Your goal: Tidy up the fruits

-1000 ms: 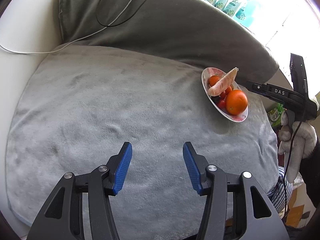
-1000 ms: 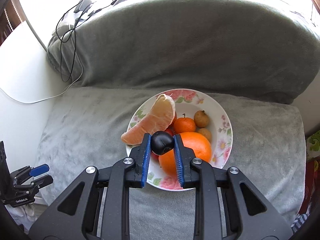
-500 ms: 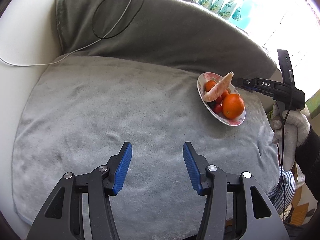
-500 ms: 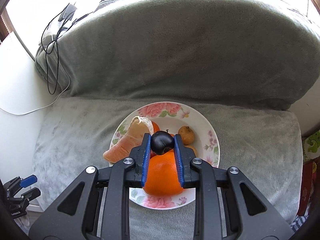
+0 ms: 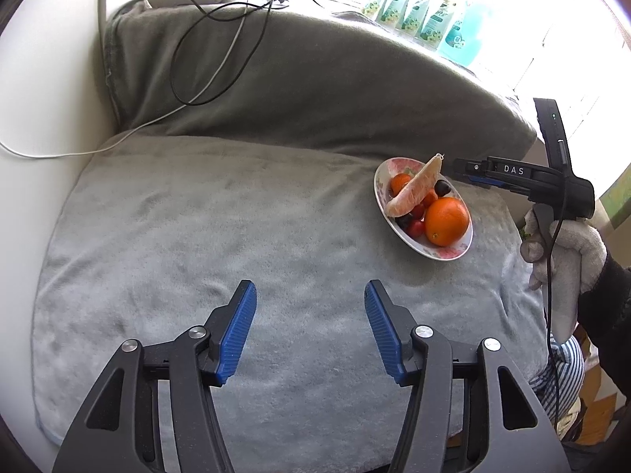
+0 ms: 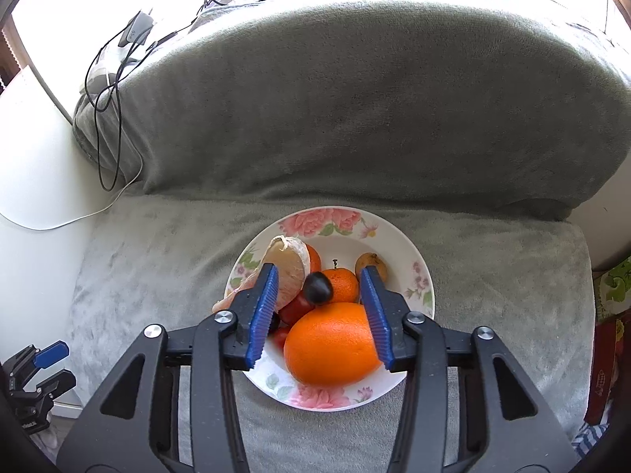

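A floral plate [image 6: 327,220] sits on the grey blanket and holds a big orange [image 6: 331,343], a mandarin [image 6: 343,285], a pomelo segment [image 6: 290,272], a brown longan [image 6: 370,264] and red tomatoes [image 6: 295,307]. A dark plum [image 6: 317,287] rests on top of this fruit. My right gripper [image 6: 318,269] hangs over the plate with its jaws opening; the plum lies between the pads, touched by neither. My left gripper [image 5: 310,285] hovers over bare blanket, jaws opening with nothing between them. The plate [image 5: 380,193] lies to its far right, with the right gripper [image 5: 457,165] above it.
A rolled grey blanket [image 6: 355,118] rises like a wall behind the plate. Cables [image 5: 221,59] trail over its left end onto a white surface [image 5: 35,110]. Several bottles [image 5: 426,15] stand by the bright window. A gloved hand [image 5: 568,252] holds the right gripper at the blanket's right edge.
The right gripper's jaws have spread and let go of the dark plum, which now lies on the fruit in the plate. The left gripper has risen a little and its jaws stand wider.
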The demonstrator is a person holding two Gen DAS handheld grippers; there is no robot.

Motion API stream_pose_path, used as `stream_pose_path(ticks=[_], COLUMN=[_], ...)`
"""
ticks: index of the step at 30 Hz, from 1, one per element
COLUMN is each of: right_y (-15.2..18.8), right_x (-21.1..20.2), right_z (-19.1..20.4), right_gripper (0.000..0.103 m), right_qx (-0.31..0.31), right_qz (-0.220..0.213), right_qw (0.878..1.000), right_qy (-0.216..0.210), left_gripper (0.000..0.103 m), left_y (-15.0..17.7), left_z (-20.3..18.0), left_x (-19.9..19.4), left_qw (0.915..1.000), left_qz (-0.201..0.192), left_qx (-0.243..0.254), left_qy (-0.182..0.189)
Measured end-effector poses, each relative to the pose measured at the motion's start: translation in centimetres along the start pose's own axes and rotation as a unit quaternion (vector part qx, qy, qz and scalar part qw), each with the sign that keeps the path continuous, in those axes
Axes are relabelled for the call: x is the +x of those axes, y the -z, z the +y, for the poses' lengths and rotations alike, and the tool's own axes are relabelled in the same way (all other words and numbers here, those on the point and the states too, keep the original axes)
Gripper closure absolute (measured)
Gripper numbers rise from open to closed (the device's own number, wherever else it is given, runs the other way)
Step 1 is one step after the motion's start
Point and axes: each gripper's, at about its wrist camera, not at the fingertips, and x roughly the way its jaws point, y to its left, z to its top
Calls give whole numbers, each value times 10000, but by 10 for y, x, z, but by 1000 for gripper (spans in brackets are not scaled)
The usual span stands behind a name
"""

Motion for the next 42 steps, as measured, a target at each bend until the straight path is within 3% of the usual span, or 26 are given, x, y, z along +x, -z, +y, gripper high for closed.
stream_pose_path(ticks=[7,11,16,20,23,25,32,42], right_y=[5,14,30,46,56,62,80,85], right_x=[-13,-27,-48,-70,-84,-91,-111,-134], right_z=[2,7,16,22,27,30,29,18], right_gripper=[52,41,40,26,24,22,20,20], right_qx=[73,102,67,23,-16,-14,227,470], right_qz=[-56,-129,-203,-312,-350,-348,-483,-758], right_qw=[10000,9998,9998,9995,9993,9993,9982,9952], right_qy=[-37,-79,-51,41,97,150,264,400], left_gripper=[42,38,33,33,23,23,23,23], left_y=[-3,-8,-16,-24,-30,-34,-46,-58], left_z=[-7,-12,-23,-31,-37,-42,-56,-80], left_x=[-9,-16,-24,-30,-34,-37,-34,-35], left_qw=[9999,9996,9991,9983,9975,9965,9954,9944], left_qz=[-119,-222,-345,-466,-547,-638,-600,-707], left_qx=[97,157,239,324,378,435,523,750], left_qy=[-48,-57,-79,-122,-221,-320,-535,-231])
